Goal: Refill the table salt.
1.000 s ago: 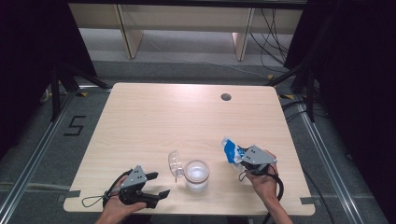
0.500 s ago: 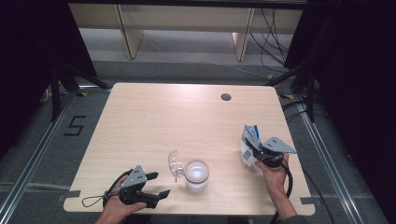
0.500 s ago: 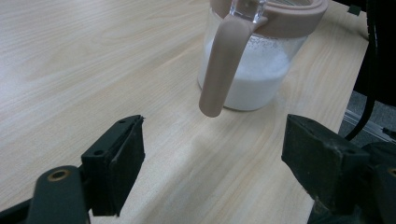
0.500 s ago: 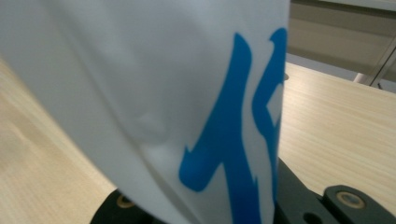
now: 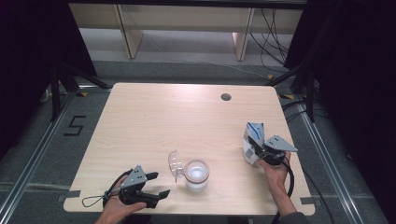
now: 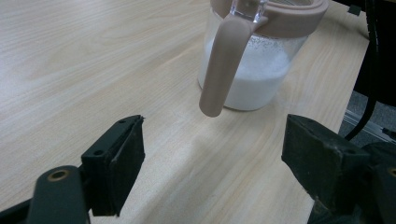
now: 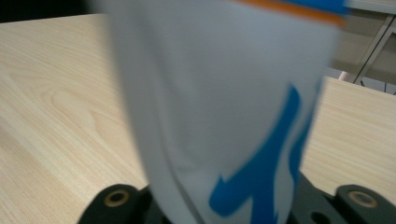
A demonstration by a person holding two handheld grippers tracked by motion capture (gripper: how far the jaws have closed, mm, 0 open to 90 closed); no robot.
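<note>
Glass jug [image 5: 196, 174] w/ white liquid, lid flipped up, left gripper [image 5: 158, 185] open, right gripper [image 5: 256, 154] loosening round upright carton [image 5: 252, 142]

In the right gripper view the milk carton [image 7: 224, 112] stands so close that it is blurred, its top and bottom cut off by the frame's edges, and it hides the jaws' pads, so whether they press on it cannot be told. In the left gripper view the jug [image 6: 261, 51] at the upper middle loses its rim to the top edge. In the high view the print on the carton is too small to read.
</note>
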